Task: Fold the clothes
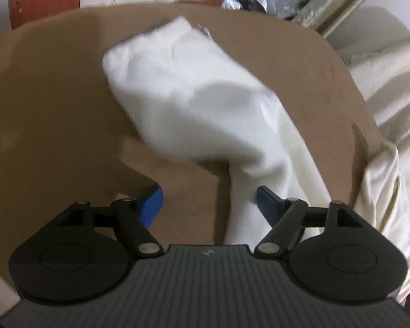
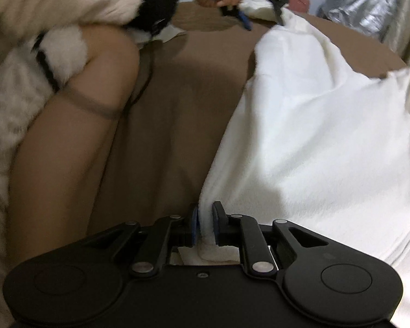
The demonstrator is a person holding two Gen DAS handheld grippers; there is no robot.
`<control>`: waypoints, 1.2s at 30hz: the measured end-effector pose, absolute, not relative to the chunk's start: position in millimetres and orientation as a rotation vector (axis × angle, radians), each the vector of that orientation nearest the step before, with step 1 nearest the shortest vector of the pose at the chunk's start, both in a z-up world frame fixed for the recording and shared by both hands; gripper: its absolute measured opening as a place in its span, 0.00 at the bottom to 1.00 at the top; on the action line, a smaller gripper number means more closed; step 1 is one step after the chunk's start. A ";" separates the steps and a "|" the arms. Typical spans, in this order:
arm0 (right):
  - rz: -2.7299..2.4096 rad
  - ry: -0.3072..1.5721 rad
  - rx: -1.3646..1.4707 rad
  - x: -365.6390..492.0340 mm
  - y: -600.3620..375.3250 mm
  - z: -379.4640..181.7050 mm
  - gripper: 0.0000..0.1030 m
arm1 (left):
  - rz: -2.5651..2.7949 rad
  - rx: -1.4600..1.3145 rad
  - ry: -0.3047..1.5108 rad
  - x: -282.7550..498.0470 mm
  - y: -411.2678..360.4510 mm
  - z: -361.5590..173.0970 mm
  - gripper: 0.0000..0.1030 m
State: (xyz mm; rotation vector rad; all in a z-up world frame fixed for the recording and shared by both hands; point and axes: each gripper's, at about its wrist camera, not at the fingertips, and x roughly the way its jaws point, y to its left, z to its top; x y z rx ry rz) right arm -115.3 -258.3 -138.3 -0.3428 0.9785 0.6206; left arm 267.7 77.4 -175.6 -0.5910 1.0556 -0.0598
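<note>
white garment (image 1: 194, 101) lies rumpled on brown table (image 1: 49, 104), near end trailing off right edge | right gripper (image 2: 205, 225) clamped on its near hem | left gripper (image 1: 209, 201) fingers apart, empty, beside cloth | step: mid-fold likely | next: left needs hold on free edge

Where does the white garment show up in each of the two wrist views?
Left wrist: the white garment runs from upper centre down to the right, between open tongs.
Right wrist: fills the right half, its edge pinched in the right tongs.
Shared landmark: brown surface.
</note>
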 end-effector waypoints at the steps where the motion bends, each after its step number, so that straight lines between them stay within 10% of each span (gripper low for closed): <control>1: 0.627 0.979 -0.369 -115.4 -256.0 -139.3 0.17 | -0.057 -0.655 1.036 271.1 84.5 -175.4 0.79; 5: 0.625 0.978 -0.412 -118.0 -249.3 -140.1 0.18 | -0.134 -0.870 0.955 283.4 92.0 -183.8 0.85; 6: 0.618 0.975 -0.397 -118.8 -249.8 -140.4 0.18 | -0.160 -0.856 0.962 289.8 84.7 -187.8 0.79; 8: 0.597 0.973 -0.336 -119.8 -254.4 -141.2 0.18 | -0.184 -0.812 0.998 303.1 69.1 -197.0 0.36; 13: 0.560 0.948 -0.308 -130.6 -254.8 -138.7 0.17 | -0.186 -0.783 0.870 308.0 66.8 -172.1 0.14; 24: 0.598 0.916 -0.285 -144.5 -253.7 -132.8 0.18 | -0.011 -0.740 0.758 303.9 99.6 -162.7 0.10; 32: 0.581 0.895 -0.304 -149.8 -245.8 -135.0 0.19 | 0.105 -0.187 0.723 282.6 40.3 -157.5 0.14; 36: 0.599 0.877 -0.155 -144.7 -234.0 -126.2 0.38 | 0.155 -0.213 0.664 248.5 37.3 -118.7 0.25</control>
